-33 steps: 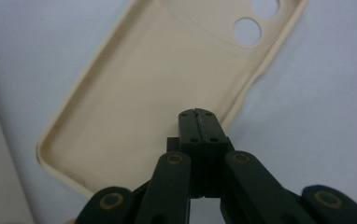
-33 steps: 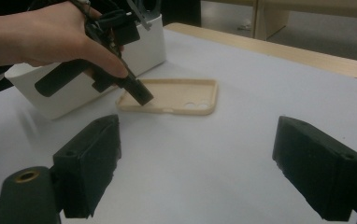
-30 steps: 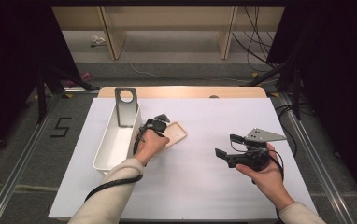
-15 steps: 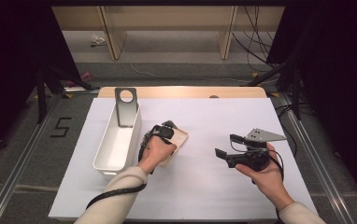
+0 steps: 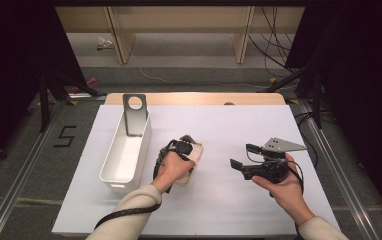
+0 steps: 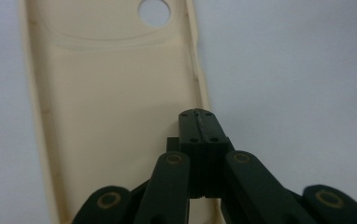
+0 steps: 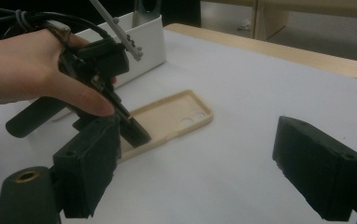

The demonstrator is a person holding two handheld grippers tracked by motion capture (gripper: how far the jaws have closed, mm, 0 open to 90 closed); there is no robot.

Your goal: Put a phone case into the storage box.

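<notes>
1. A white-covered table stands on a grey floor, wooden shelving behind; a white bin sits at left.
2. The left gripper, jaws clenched, pinches the rim of a cream phone case lying beside the bin. The right gripper gapes empty.
3. Since a second ago, case and left gripper have shifted rightward from the bin.

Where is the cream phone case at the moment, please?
In the high view the cream phone case lies flat on the white table, just right of the white bin, under the left gripper.
</notes>
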